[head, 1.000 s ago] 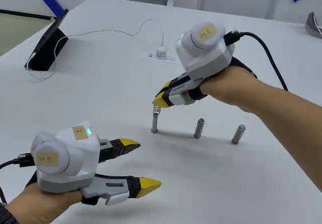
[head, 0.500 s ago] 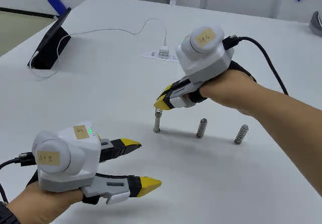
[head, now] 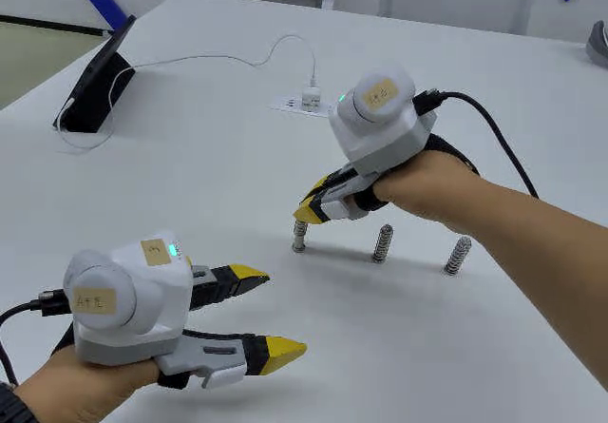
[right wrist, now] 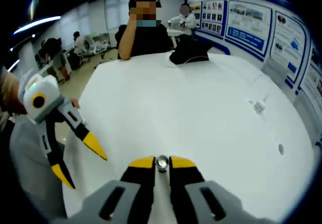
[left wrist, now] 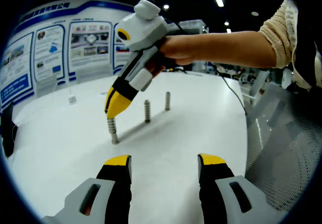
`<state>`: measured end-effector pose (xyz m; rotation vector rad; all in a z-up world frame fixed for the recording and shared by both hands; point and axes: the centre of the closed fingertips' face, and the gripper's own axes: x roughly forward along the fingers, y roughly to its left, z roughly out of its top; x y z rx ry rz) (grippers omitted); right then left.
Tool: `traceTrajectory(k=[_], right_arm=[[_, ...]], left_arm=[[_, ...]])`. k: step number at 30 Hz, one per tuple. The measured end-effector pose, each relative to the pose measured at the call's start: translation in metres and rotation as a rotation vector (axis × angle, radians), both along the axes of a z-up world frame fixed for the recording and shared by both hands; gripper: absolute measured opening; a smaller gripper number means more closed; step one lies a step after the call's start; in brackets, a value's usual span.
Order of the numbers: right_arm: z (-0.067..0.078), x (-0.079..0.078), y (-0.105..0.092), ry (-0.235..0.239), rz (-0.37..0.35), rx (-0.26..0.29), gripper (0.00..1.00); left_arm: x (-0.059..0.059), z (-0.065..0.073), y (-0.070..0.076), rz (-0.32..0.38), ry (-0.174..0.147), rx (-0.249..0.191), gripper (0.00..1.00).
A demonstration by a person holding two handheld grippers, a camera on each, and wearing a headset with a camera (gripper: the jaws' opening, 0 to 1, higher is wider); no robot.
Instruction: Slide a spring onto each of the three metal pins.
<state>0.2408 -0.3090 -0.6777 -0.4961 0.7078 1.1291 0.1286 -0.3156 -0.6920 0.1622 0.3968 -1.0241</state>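
While my right gripper [head: 306, 216] sits at the top of the end spring [head: 300, 236], its jaws are pinched in on the spring's round top, which shows between the yellow tips in the right gripper view; the coils are threaded on the end pin [head: 299, 249], which stands at the left of the row on the white table [head: 190, 176]; the middle spring [head: 382, 243] and the far spring [head: 458, 255] stand upright beside it, so I judge the task nearly done. My left gripper [head: 280, 311] hovers close to me, jaws apart and empty, well clear of the row. What worries me is the release; any sideways pull as I open could tip the pin, and a compressed spring might jump; backing out carelessly, I could also clip the middle spring.
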Motion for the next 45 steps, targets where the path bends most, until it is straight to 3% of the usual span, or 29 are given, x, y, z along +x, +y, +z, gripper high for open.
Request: traceTrajectory(k=[14,21,36,45], right_arm=[[-0.017,-0.009,-0.006,0.043,-0.003,-0.05,0.12],[-0.022,-0.011,-0.01,0.041,-0.007,-0.075,0.12],[-0.022,-0.012,-0.013,0.018,-0.009,-0.071,0.17],[-0.01,-0.018,-0.026,-0.006,-0.029,-0.053,0.18]], left_arm=[[0.0,-0.001,0.001,0.003,0.005,0.002,0.53],[0.0,-0.001,0.0,0.0,0.006,0.002,0.53],[0.003,-0.002,0.002,0.011,0.004,0.007,0.54],[0.006,0.0,0.003,0.022,0.001,0.007,0.55]])
